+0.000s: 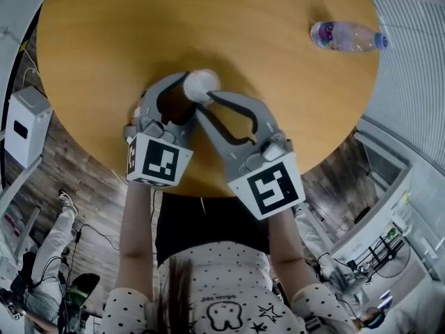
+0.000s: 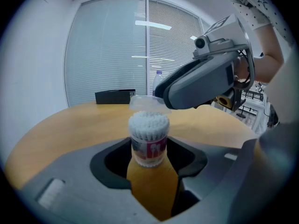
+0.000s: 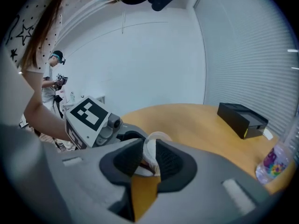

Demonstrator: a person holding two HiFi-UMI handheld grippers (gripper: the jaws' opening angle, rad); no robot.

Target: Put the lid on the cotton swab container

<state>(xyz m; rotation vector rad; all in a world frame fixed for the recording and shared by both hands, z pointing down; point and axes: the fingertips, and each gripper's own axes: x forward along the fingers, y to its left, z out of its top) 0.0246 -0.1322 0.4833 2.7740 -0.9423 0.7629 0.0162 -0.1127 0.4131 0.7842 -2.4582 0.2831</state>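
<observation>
Two claws meet over the wooden table (image 1: 229, 26): the left gripper (image 2: 149, 160) clamps the upright cotton swab container (image 2: 148, 143) (packed white tips, red-and-white label), while the right gripper (image 3: 148, 160) pinches the clear lid (image 2: 145, 103) just above its open top.

Lid (image 2: 145, 102) just above swab container (image 2: 148, 142) on table (image 1: 208, 26), bottle (image 1: 345, 35) well apart, right

Round wooden table (image 1: 104, 47) carries swab container (image 2: 148, 139), water bottle (image 1: 345, 35) and black box (image 3: 243, 119).

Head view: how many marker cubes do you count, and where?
2. One marker cube on the left gripper, the other on the right gripper, side by side. None seems hidden.
</observation>
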